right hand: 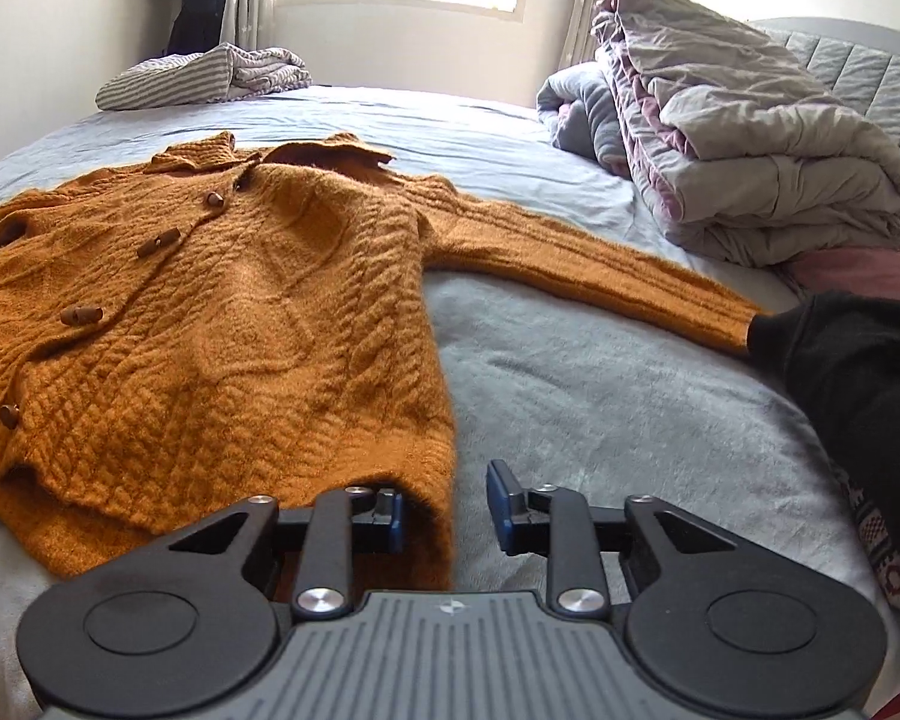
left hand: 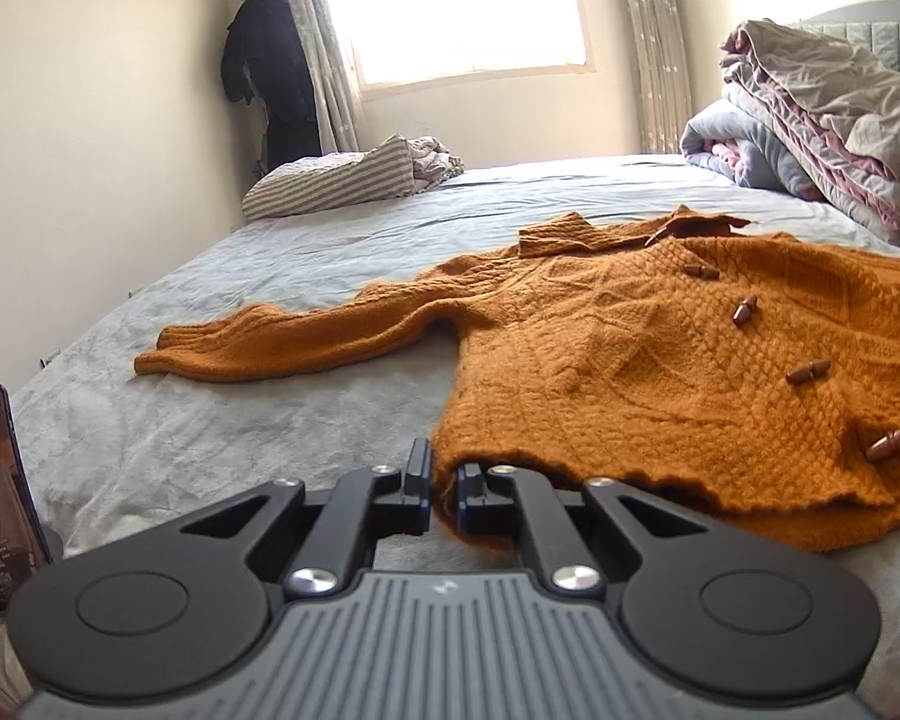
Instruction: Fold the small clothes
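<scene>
Both grippers at the near hem of an orange cardigan [left hand: 660, 360] spread on the bed.

The left gripper [left hand: 444, 480] has its jaws pressed almost together, pinching the hem's left corner. The right gripper [right hand: 447, 504] has its jaws spread, the right hem corner lying between them against the left finger. The cardigan lies flat ahead of both, buttoned, sleeves out to either side on the grey bed [left hand: 270, 420]. Folded quilts [right hand: 750, 150] sit beyond to the right, a striped bundle [left hand: 342, 180] far left, under a bright window [left hand: 462, 6].
</scene>
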Action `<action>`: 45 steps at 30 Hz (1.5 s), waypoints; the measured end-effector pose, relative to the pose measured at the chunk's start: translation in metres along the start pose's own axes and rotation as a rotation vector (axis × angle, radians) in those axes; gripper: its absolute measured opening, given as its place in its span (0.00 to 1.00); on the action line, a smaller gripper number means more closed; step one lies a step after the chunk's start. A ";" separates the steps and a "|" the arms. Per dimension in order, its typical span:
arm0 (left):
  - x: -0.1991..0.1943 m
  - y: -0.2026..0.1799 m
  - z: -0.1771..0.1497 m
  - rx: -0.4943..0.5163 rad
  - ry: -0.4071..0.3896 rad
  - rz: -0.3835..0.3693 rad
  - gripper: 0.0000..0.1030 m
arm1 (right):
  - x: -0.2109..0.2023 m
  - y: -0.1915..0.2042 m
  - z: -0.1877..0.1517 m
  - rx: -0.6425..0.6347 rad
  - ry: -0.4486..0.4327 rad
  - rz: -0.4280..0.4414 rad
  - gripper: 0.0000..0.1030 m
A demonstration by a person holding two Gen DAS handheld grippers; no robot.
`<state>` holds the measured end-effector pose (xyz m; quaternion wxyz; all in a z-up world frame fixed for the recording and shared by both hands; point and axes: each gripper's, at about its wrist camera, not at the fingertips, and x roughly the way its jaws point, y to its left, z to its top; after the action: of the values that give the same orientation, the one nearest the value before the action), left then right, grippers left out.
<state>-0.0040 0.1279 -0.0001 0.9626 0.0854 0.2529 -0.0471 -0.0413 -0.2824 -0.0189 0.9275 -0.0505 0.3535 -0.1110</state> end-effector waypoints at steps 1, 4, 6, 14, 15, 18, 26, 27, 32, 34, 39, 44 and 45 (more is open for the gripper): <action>-0.002 0.005 0.000 -0.013 0.011 -0.006 0.05 | -0.003 0.000 0.003 -0.010 -0.019 -0.004 0.07; -0.006 0.012 -0.004 -0.031 0.053 -0.012 0.05 | -0.018 -0.001 0.010 -0.040 -0.054 -0.019 0.06; -0.002 0.013 -0.012 -0.045 0.102 -0.011 0.05 | -0.025 -0.005 0.012 -0.033 -0.054 -0.021 0.06; 0.027 0.007 -0.045 0.021 0.231 -0.029 0.15 | 0.000 -0.004 -0.005 -0.082 0.074 -0.025 0.11; 0.022 0.007 -0.043 0.032 0.222 -0.043 0.24 | -0.003 -0.002 -0.005 -0.089 0.073 -0.020 0.19; -0.003 0.003 -0.041 0.095 0.155 -0.013 0.71 | -0.023 0.002 -0.006 -0.101 0.019 -0.014 0.61; -0.043 -0.044 -0.024 0.303 -0.023 -0.188 0.78 | -0.070 0.040 0.001 -0.242 -0.124 0.190 0.70; -0.042 -0.055 -0.023 0.329 -0.025 -0.222 0.78 | -0.070 0.047 0.001 -0.264 -0.127 0.228 0.70; -0.026 -0.110 -0.028 0.514 -0.037 -0.314 0.78 | -0.058 0.095 -0.003 -0.425 -0.112 0.312 0.63; -0.018 -0.126 -0.029 0.556 -0.032 -0.351 0.74 | -0.051 0.107 -0.004 -0.455 -0.099 0.329 0.54; -0.004 -0.145 -0.035 0.631 0.009 -0.374 0.48 | -0.042 0.130 -0.011 -0.564 -0.064 0.321 0.42; -0.001 -0.150 -0.030 0.631 -0.006 -0.401 0.40 | -0.038 0.142 -0.015 -0.622 -0.087 0.308 0.33; -0.002 -0.150 -0.029 0.625 -0.018 -0.409 0.38 | -0.039 0.143 -0.014 -0.613 -0.102 0.313 0.32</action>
<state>-0.0399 -0.0141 -0.0449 0.8629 0.3224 0.2296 -0.3143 -0.0545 -0.1348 -0.0287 0.8914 -0.2775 0.3270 0.1463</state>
